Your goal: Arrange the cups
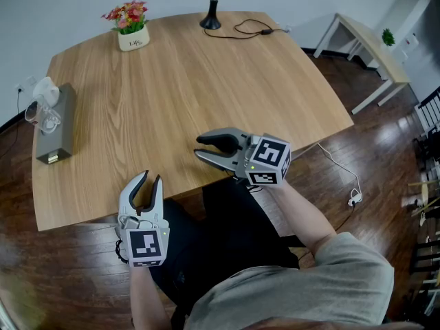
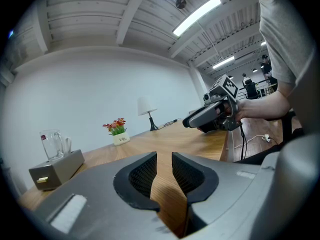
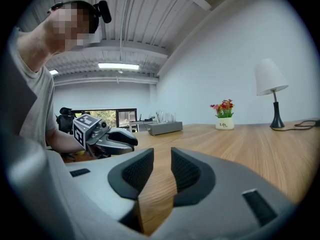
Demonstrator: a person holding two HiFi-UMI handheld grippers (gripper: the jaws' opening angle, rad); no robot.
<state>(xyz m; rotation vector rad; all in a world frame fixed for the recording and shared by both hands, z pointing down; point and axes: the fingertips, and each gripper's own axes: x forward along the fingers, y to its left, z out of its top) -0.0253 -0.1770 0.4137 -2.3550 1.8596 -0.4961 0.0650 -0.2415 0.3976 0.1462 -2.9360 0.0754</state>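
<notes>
Left claw (image 1: 151, 178) well apart from cups (image 1: 41, 113)

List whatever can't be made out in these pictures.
- Cups: in the head view the clear glass overlaps on the grey box, so their number is unclear. In the right gripper view they are too small.
- Lamp: in the head view the shade is cut off by the top edge.
- Flower pot: the print is too small to read in any view.
</notes>
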